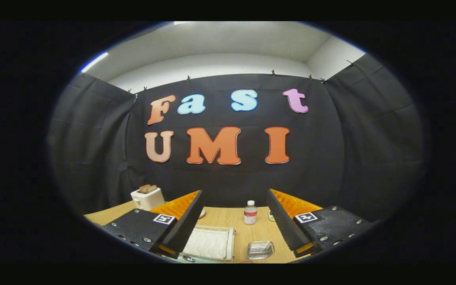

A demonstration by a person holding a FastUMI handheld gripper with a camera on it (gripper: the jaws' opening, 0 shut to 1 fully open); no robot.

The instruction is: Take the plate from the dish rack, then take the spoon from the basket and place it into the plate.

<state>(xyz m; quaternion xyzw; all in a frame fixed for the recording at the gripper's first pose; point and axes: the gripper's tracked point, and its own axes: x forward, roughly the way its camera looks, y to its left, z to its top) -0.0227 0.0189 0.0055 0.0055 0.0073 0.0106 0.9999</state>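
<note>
Wooden desk (pixel 251 233) below, your hand-held gripper (pixel 234 233) held wide apart, gripping nothing, aimed high. Plate, rack and basket I can't make out. Swing down carelessly and you'll likely clip the bottle (pixel 250 212) near the far edge.

bottle (pixel 250 212) behind, perhaps, dish (pixel 260 249), on table (pixel 251 233)

We see a pale wooden table (pixel 251 233) carrying a cream-white toaster (pixel 147 198) with brown toast in its slots. A white quilted mat (pixel 208 242) with wavy stitching lies near a clear glass dish (pixel 260 249). The small bottle (pixel 250 213) is white-capped with a reddish label.
</note>
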